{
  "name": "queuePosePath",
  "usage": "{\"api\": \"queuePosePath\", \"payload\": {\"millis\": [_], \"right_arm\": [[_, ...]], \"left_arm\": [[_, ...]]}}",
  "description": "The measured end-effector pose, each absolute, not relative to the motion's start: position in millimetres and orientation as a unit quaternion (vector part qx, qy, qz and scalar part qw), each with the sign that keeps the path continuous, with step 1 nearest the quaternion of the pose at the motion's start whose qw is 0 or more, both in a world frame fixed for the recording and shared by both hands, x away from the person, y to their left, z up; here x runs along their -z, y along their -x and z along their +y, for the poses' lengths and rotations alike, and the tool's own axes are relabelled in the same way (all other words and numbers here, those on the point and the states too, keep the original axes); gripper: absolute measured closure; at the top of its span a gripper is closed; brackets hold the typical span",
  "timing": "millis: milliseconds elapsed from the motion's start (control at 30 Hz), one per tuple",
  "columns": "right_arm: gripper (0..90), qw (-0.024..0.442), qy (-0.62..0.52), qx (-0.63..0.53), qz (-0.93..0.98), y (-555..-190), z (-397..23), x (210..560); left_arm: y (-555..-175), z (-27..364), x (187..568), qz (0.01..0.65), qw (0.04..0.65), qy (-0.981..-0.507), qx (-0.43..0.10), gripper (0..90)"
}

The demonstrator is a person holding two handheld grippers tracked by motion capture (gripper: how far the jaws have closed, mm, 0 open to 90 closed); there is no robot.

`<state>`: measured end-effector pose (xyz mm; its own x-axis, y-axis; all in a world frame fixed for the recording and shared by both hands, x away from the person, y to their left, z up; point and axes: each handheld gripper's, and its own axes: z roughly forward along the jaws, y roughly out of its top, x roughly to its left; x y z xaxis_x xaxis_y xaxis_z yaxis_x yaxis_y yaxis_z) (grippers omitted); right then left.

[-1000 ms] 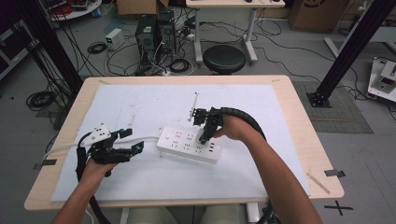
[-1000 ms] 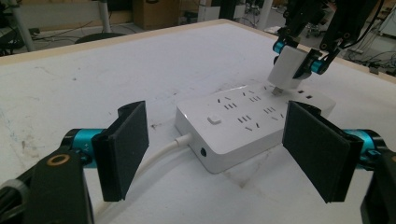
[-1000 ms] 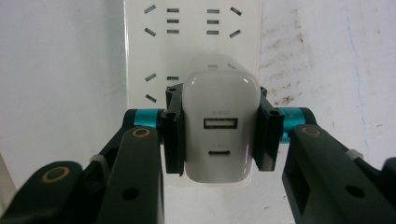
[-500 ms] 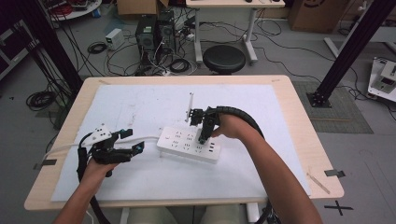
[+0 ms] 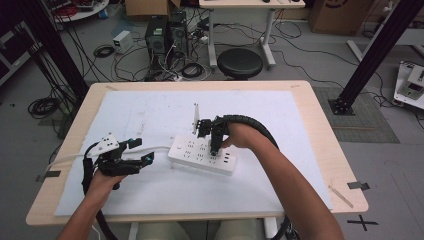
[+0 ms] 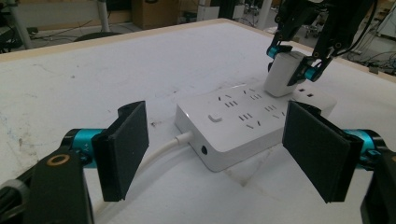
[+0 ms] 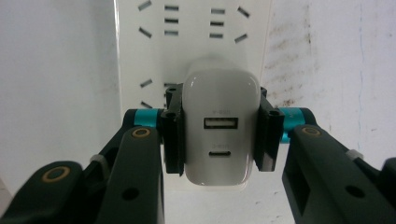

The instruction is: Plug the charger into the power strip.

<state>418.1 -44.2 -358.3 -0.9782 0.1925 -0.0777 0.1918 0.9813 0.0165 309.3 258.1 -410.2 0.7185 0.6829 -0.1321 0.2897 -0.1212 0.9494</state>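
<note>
On power strip [image 5: 201, 157], right gripper [image 7: 218, 135] jaws clamping charger [image 7: 220, 126], left gripper [image 6: 224, 154] jaws spread

The right gripper [image 7: 219, 135] covers both flanks of the white charger [image 7: 220, 126], and the charger's body hides its prongs and the sockets beneath it on the power strip [image 7: 191, 42], whose ends run off the frame. Lettering above the charger's ports is too faint to read. From above, the right hand [image 5: 240, 136] hides the charger.
</note>
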Motion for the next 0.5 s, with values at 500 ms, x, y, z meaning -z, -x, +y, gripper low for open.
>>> {"api": "queuePosePath", "payload": {"millis": [500], "right_arm": [[63.7,0.035,-0.102,-0.003,0.994,-419.7,-45.1,359.3]], "left_arm": [[-311.3,258.3,412.3,0.335,0.573,-0.728,-0.171,22.7]]}}
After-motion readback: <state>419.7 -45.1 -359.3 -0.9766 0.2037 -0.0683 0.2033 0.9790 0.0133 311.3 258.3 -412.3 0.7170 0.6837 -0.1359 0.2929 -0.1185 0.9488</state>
